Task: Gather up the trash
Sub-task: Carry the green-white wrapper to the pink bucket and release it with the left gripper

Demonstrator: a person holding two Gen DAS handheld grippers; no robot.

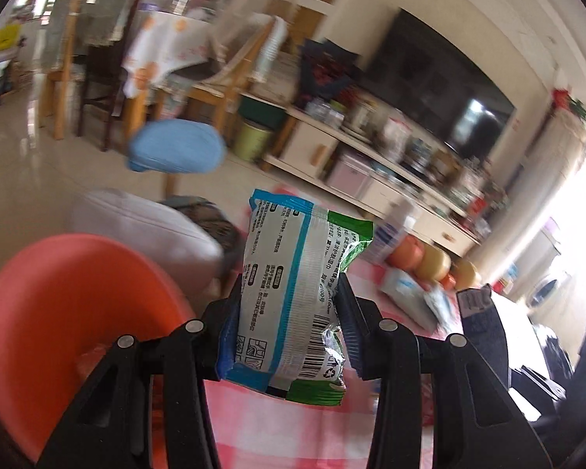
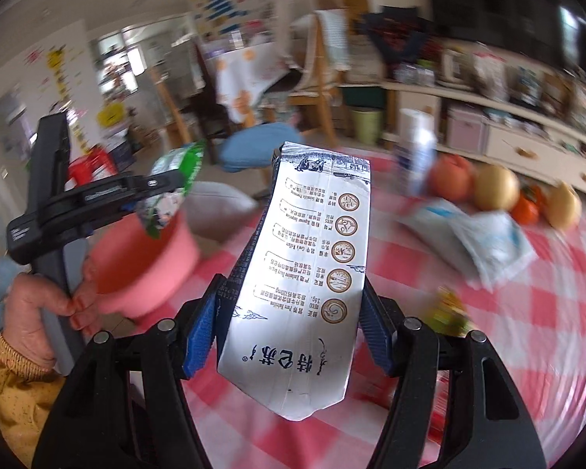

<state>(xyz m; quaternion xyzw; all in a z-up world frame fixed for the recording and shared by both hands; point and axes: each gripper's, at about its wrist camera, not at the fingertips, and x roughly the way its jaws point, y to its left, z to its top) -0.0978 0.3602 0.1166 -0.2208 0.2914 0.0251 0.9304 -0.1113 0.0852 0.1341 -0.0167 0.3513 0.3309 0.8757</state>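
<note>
My left gripper (image 1: 291,293) is shut on a silver, blue and green snack wrapper (image 1: 293,293) and holds it above the table, just right of the pink bin (image 1: 58,312). In the right wrist view the left gripper (image 2: 156,191) holds that wrapper (image 2: 172,195) over the pink bin (image 2: 144,265) at the table's left edge. My right gripper (image 2: 289,305) is shut on a flattened silver milk carton (image 2: 304,285), held above the red-checked tablecloth (image 2: 488,332).
On the table lie white and blue packets (image 2: 476,234), a small green and yellow wrapper (image 2: 449,312), several fruits (image 2: 496,187) and a white bottle (image 2: 418,148). A blue stool (image 1: 175,146), chairs and a TV cabinet (image 1: 371,156) stand beyond.
</note>
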